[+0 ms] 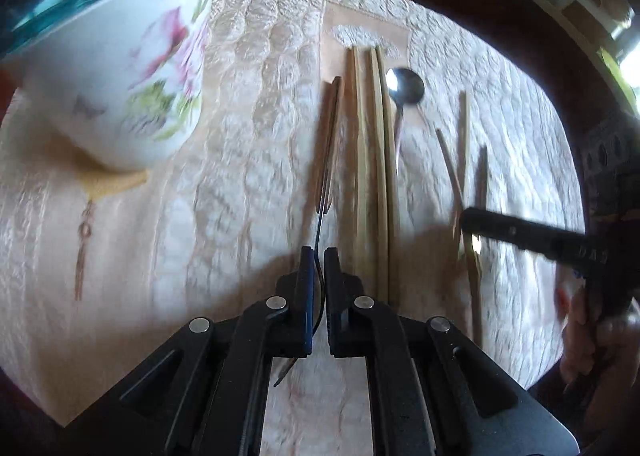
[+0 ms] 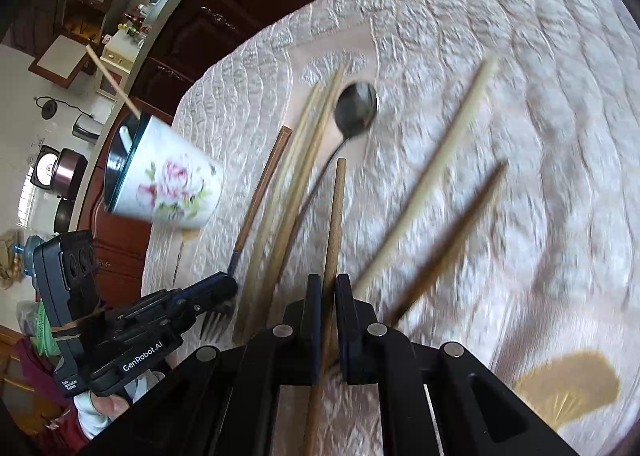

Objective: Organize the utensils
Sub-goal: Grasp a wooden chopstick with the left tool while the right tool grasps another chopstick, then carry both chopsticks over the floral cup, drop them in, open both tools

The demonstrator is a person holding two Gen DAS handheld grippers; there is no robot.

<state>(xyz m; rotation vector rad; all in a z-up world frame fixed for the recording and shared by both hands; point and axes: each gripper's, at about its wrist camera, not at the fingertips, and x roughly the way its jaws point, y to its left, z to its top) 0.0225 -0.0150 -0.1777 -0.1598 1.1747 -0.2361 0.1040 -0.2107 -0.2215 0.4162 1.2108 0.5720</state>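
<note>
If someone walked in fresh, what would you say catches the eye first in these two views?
Probably the two claws at work at once: the left claw is shut on the thin metal neck of a wooden-handled fork, and the right claw is shut on a single chopstick. Next comes the flowered cup with a teal rim at the left of the quilted cloth, then the row of loose chopsticks and a spoon between them.
</note>
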